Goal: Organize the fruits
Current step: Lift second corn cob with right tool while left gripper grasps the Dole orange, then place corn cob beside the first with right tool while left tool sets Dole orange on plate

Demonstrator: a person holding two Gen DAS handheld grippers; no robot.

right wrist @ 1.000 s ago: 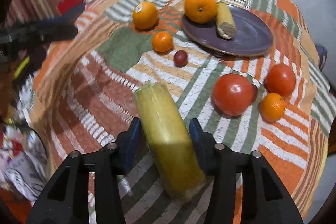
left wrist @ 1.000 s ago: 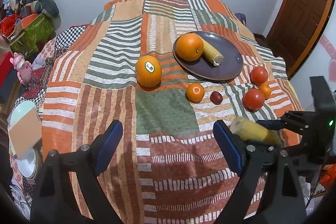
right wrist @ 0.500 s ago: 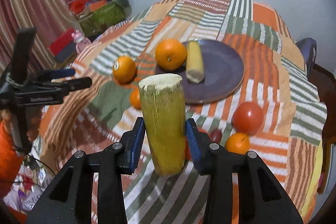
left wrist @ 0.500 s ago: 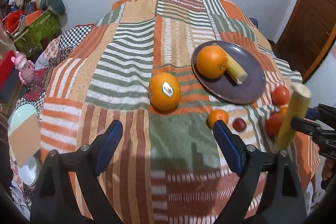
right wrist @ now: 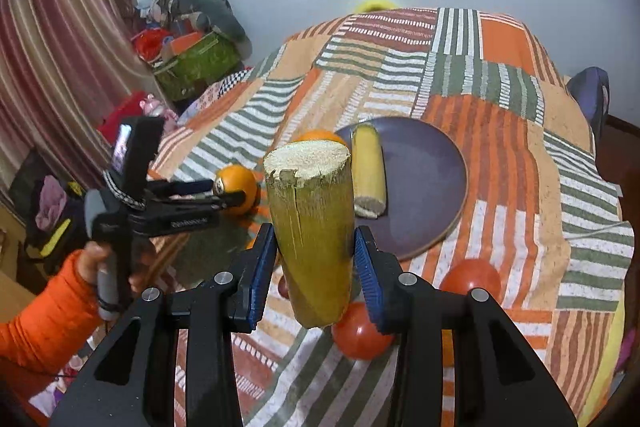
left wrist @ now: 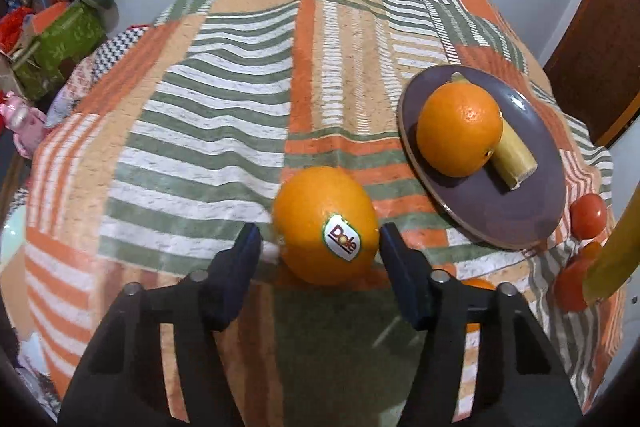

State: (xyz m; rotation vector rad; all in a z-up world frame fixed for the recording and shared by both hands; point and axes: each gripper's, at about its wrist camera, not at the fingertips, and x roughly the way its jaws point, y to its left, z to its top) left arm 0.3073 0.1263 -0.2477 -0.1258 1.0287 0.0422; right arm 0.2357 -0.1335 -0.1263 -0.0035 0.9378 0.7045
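An orange with a Dole sticker lies on the patchwork cloth. My left gripper straddles it and its jaws are closing. The right pad is at the peel; a thin gap still shows at the left pad. In the right wrist view my right gripper is shut on a yellow-green cane piece. It holds the piece upright above the cloth, cut end up. The purple plate holds a second orange and another cane piece.
Red tomatoes and a small mandarin lie on the cloth near the plate's front edge. An orange sleeve holds the left tool. A green box and clutter sit left of the table, and a wooden door is at right.
My left gripper moved forward and down onto the sticker orange and its jaws narrowed around it. My right gripper lifted the cane piece off the cloth and turned it upright.
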